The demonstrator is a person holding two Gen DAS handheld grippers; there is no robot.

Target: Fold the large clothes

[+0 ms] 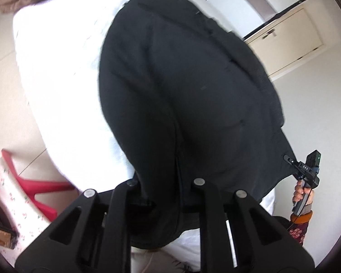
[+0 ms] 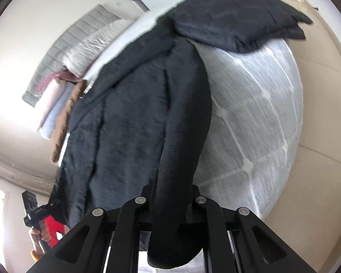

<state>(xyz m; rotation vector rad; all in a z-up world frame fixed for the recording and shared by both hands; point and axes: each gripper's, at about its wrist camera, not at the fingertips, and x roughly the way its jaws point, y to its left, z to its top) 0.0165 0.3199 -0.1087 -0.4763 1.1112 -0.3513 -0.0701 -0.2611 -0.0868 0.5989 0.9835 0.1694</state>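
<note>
Now | both jaws pinching black coat (image 1: 181,91) | mattress (image 2: 261,113) beneath | folded pile (image 2: 54,104) beside

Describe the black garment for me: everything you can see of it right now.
The black garment is large, dark and soft, fleecy-looking in the right wrist view, with long seams and what seems a front opening. It lies spread lengthwise over the white bed. Its far end is folded into a thick pad near the bed's far edge. The left gripper and right gripper each have their jaws shut on a part of its near end. A sleeve-like strip runs into the right jaws.
</note>
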